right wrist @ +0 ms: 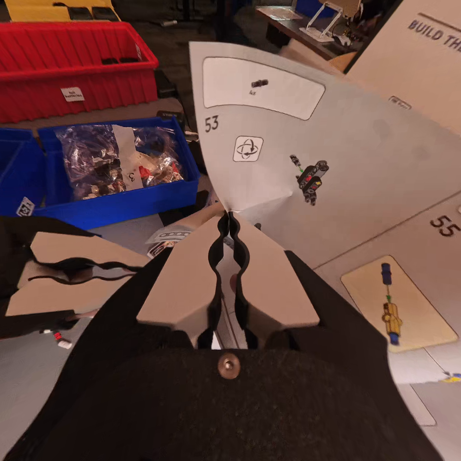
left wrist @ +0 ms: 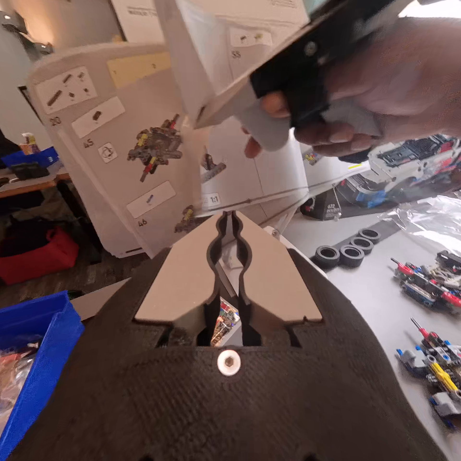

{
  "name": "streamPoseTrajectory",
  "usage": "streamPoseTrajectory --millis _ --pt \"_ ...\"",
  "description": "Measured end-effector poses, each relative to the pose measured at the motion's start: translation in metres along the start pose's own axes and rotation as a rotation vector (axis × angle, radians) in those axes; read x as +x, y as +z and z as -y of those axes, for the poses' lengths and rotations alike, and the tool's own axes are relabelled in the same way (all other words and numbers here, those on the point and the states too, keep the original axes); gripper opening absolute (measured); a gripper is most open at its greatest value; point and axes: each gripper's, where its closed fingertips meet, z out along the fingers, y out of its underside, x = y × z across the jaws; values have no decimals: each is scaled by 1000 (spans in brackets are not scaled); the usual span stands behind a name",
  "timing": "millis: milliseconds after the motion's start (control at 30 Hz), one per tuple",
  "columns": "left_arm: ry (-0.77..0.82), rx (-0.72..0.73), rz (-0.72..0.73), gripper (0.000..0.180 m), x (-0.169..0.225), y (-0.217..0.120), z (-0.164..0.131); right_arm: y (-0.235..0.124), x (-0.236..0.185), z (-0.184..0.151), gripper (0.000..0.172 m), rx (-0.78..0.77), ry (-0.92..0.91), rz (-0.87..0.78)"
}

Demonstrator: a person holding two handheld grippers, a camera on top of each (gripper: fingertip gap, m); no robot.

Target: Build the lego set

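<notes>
An open instruction booklet [left wrist: 119, 139] stands up in front of both grippers. In the left wrist view my left gripper [left wrist: 229, 214] is shut, its tips pinching the booklet's lower edge near the spine. My right gripper [right wrist: 229, 213] is shut on the lower corner of a single page [right wrist: 262, 154], which creases at the tips and lifts away from the other pages [right wrist: 374, 249]. In the left wrist view the right gripper [left wrist: 202, 119] shows up high, held by a hand [left wrist: 389, 82], with that page raised. The left gripper's fingers [right wrist: 82, 252] show at the left of the right wrist view, their tips hidden.
On the grey table: several black tyres [left wrist: 349, 249], two part-built brick models [left wrist: 429, 287] [left wrist: 434, 369], a car-model box [left wrist: 399, 169], clear wrap [left wrist: 429, 214]. A blue bin [right wrist: 119, 207] holds a bag of parts. Behind it stands a red bin [right wrist: 74, 74]. A sticker sheet [right wrist: 164, 239] lies close by. The left gripper's tips are roughly 8 cm from the right gripper's.
</notes>
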Motion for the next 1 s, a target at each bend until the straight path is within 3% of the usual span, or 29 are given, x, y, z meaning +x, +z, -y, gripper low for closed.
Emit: streamPoseTrajectory --millis 100,267,300,400,500,633,767,867,1000 --pt "2 -11 -7 0 3 15 -4 16 -7 -7 0 -78 -44 -19" --pt "-177 -116 62 1 -23 57 -31 25 -9 -3 1 -111 -143 -74" --pt "-192 -118 78 0 -29 63 -35 21 -11 2 11 -86 -152 -73" --pt "-195 -105 70 0 -34 72 -32 -9 -27 16 26 50 -138 -18" --pt "-154 -111 77 0 -36 71 -27 -62 -34 15 36 226 -132 27" --pt "-223 -111 81 0 -43 65 -29 -102 33 -44 27 172 -245 -252" --pt "-246 -126 103 0 -46 60 -36 -85 66 -103 24 -13 -389 -368" --pt "-298 -113 100 0 -43 51 -36 -60 56 -109 13 -70 -515 -416" --pt "-430 -67 35 11 -24 27 -42 -35 50 -111 18 -150 -573 -443"
